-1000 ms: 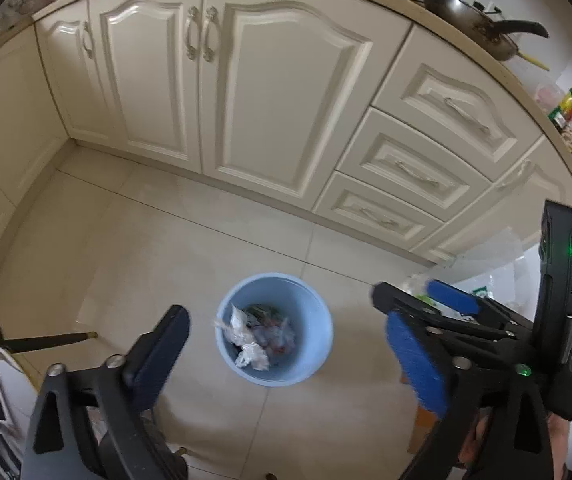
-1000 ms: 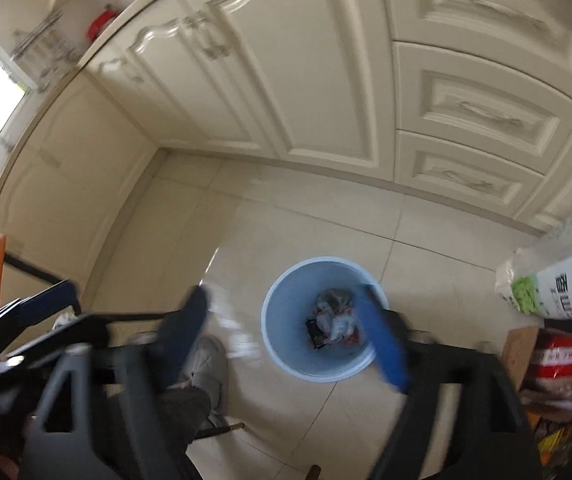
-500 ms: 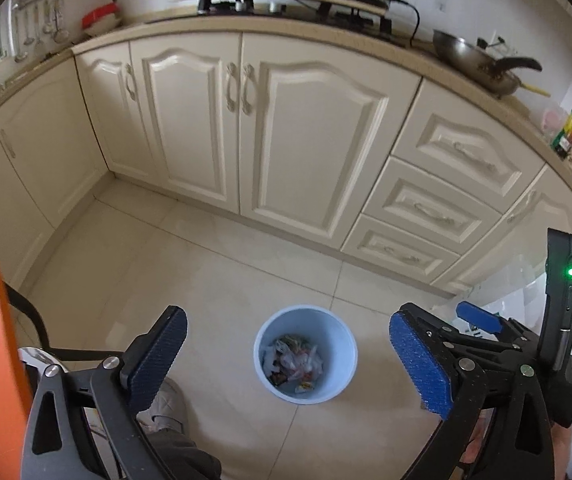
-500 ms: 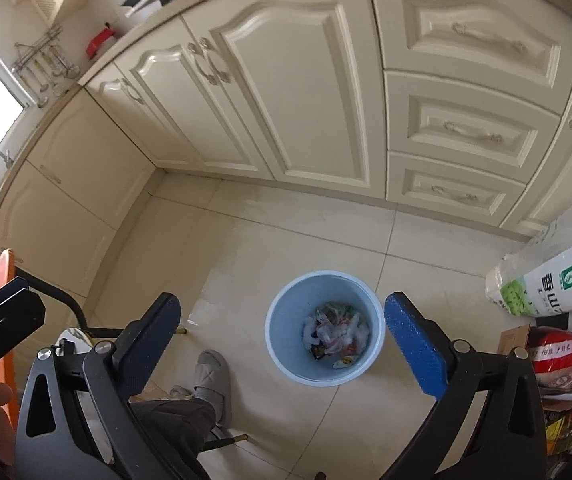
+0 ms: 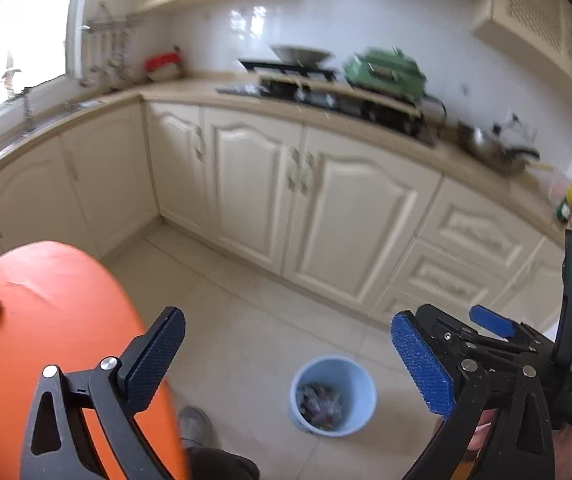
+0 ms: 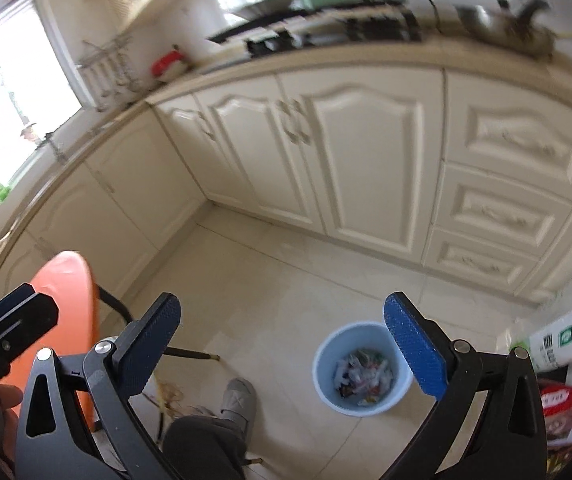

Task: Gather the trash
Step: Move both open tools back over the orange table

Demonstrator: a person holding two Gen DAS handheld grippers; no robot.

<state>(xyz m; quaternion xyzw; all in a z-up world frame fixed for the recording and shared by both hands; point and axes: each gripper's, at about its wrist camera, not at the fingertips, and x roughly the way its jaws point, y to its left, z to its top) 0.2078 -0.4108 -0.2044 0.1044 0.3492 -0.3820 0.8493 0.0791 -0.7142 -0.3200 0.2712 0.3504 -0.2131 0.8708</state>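
Flanking the bin [image 6: 361, 368], both tools [image 6: 282, 350] gape over bare tile [image 6: 286, 280].

text: none legible | white bag [image 6: 561, 340]: green logo, dark characters too blurred to read

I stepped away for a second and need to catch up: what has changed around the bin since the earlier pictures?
Both views have pulled up and away from the blue bin, which now looks smaller and lower, with the countertop in sight. The right hand-held gripper has just been opening and holds nothing; the left hand-held gripper is open and empty too. The bin stays put on the floor, trash inside.
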